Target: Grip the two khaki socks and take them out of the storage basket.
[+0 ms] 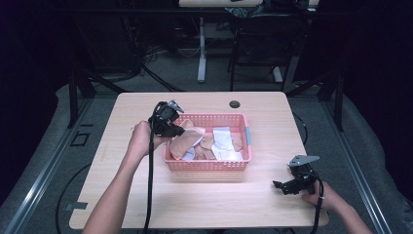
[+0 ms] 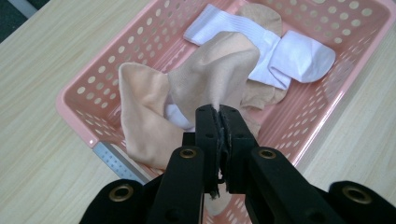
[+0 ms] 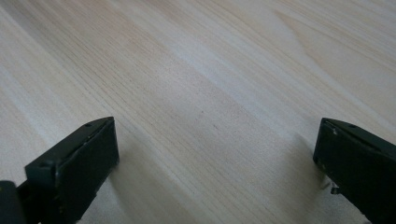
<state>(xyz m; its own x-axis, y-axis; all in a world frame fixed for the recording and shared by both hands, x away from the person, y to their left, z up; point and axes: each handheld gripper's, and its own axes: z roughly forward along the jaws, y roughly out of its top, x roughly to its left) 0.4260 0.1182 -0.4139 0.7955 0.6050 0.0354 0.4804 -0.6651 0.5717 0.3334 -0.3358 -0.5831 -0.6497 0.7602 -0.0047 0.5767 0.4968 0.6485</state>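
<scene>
Two tools, one sock caught.
My left tool (image 2: 219, 114) pinches a peach sock (image 2: 219, 70) over the pink basket (image 2: 322, 112); my right tool (image 3: 215, 154) gapes above bare surface (image 3: 210, 70).

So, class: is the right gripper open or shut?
Open: the right gripper has jaws standing wide apart, bare table between them.

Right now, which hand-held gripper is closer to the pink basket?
The left hand-held gripper: it is over the pink basket's left end, shut on a beige sock. The right hand-held gripper sits open over bare table, off the basket's right corner.
</scene>
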